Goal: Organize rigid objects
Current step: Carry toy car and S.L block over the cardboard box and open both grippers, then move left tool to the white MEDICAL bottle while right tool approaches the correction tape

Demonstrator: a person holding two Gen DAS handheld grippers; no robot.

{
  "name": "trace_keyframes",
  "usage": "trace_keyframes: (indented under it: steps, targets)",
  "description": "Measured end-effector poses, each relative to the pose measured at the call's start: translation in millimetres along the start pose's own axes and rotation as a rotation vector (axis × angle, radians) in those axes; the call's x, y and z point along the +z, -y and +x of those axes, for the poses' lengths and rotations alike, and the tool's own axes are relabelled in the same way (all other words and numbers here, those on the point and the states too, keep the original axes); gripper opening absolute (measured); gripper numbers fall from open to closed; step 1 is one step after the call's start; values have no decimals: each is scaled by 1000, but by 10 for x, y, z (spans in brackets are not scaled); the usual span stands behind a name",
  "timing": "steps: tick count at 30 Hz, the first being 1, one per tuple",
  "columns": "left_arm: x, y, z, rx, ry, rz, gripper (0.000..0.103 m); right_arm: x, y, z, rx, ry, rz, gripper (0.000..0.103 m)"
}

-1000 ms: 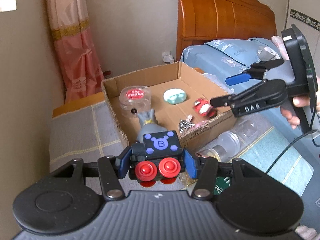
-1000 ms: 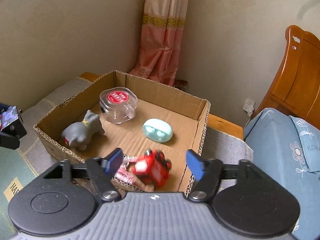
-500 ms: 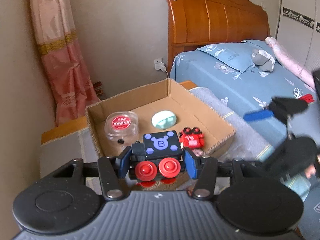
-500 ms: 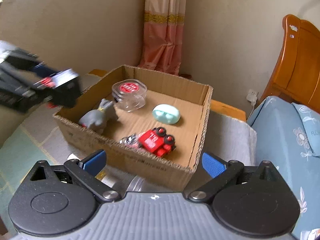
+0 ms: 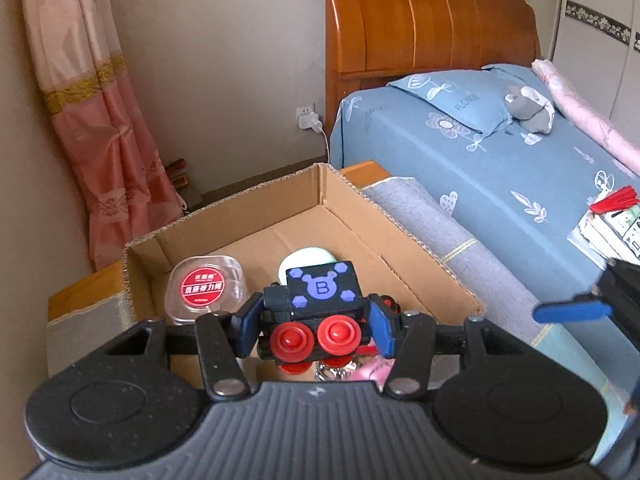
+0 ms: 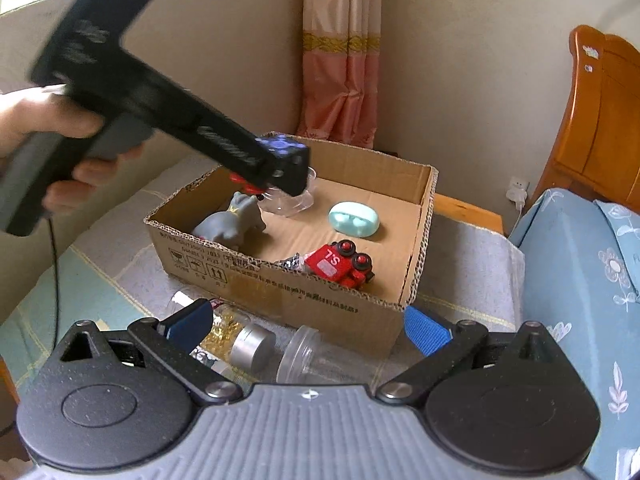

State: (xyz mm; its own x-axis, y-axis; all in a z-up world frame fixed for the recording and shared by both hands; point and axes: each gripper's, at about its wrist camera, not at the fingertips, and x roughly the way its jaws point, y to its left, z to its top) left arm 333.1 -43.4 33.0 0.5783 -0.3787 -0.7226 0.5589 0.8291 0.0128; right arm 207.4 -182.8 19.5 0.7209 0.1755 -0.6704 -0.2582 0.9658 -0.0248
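Item: one open cardboard box [image 6: 280, 280] on a cloth-covered desk [image 6: 472, 248] beside the bed [image 5: 500, 168].

Contents, one of each: a clear round container with a red label [image 5: 204, 288], a mint-green oval case [image 6: 354, 220], a grey toy animal [image 6: 230, 226], a red toy car [image 6: 338, 264] lying near the front right corner, and a small metallic trinket [image 6: 292, 262] touching the car.

Outside the box, against its front wall: one clear bottle [image 6: 256, 340] on its side, partly hidden behind the right gripper's fingers.

Left gripper [image 5: 316, 322]: clamped on one black toy car with red wheels [image 5: 320, 300], purple "B" panel uppermost. It hung above the box's left portion, over the clear container and the grey animal, screening both in part. The person's left hand [image 6: 48, 136] held the handle, the gripper angled down toward the box.

Right gripper [image 6: 308, 326]: jaws spread wide, holding nothing, low in front of the box above the bottle.

Surroundings: pink curtain [image 5: 96, 128], wooden headboard [image 5: 420, 28].
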Motion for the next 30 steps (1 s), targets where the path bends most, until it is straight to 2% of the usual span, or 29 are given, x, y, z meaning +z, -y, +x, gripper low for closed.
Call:
trace_keyframes:
  steps: [3, 4, 5, 7, 9, 12, 20, 30]
  targets:
    - [29, -8, 82, 11, 7, -16, 54, -39, 14, -1, -9, -6, 4, 103]
    - [32, -13, 100, 14, 14, -18, 57, -49, 17, -1, -13, -8, 5, 103]
    - [31, -17, 115, 20, 19, -20, 76, -64, 14, -7, -14, -9, 8, 103]
    - [31, -25, 126, 44, 21, -27, 99, -80, 15, -24, -14, -8, 16, 103]
    - [7, -36, 84, 66, 48, -26, 99, -84, 16, -40, -17, -4, 24, 103]
    - [-42, -49, 6, 80, 42, -24, 100, -90, 2, -86, -18, 5, 33, 103]
    - [-225, -7, -291, 89, 37, -18, 100, -171, -66, -188, -28, 8, 79, 103]
    - [-476, 91, -698, 86, 79, -32, 102, -275, -212, -393, -51, 33, 124, 103]
